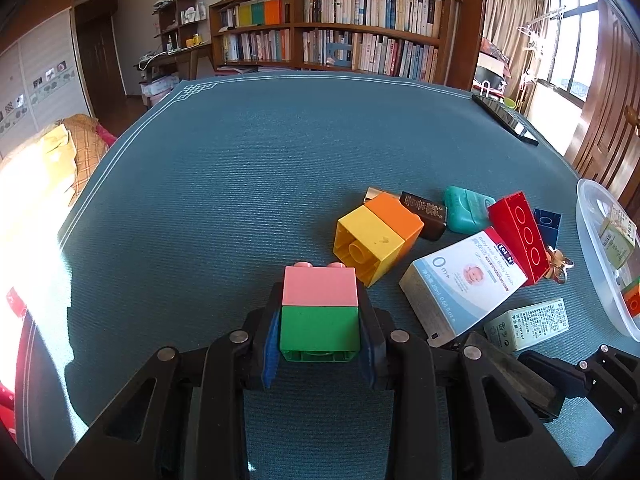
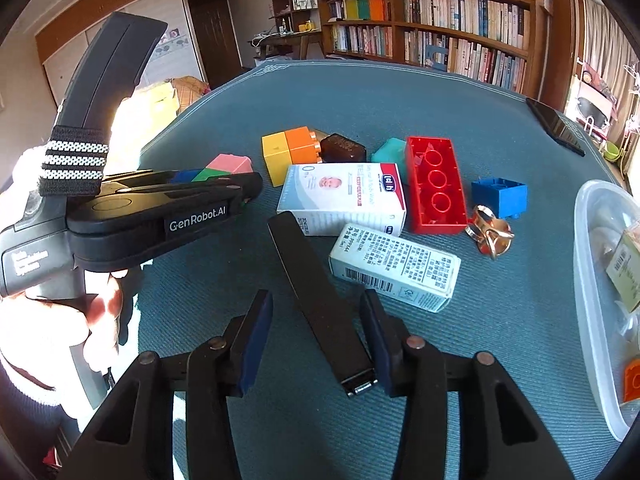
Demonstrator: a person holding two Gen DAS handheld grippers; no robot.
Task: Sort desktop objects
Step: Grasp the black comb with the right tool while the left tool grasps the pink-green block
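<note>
Two grippers are at work over the bench [image 1: 248, 184], and each has its own way to go wrong. The left gripper [image 1: 320, 332] is clamped on the green block [image 1: 319, 328], which carries a pink block [image 1: 319, 285] pressed onto its top; the pads hold only the green one, so a jolt or a quick tilt could, in my judgement, pop the pink block off and send it among the clutter. The right gripper [image 2: 318, 338] has its jaws apart around the near end of a flat black bar [image 2: 316, 300] lying on the bench; the right pad is close against it, while the left pad stands clear. Because the bar is long and the hold would fall at one end, it may well pivot or droop once lifted and slip out. Its far end lies just beside the white baby-wash box [image 2: 344, 198] and near the small white carton [image 2: 394, 270], so a swinging bar could knock either of them. The clear plastic tub [image 2: 592, 280] on the right already holds a few items, and its rim is a likely place to clip a load in passing. The red brick [image 2: 436, 188], blue brick [image 2: 500, 196] and yellow-orange pair [image 2: 288, 154] lie unsorted.
</note>
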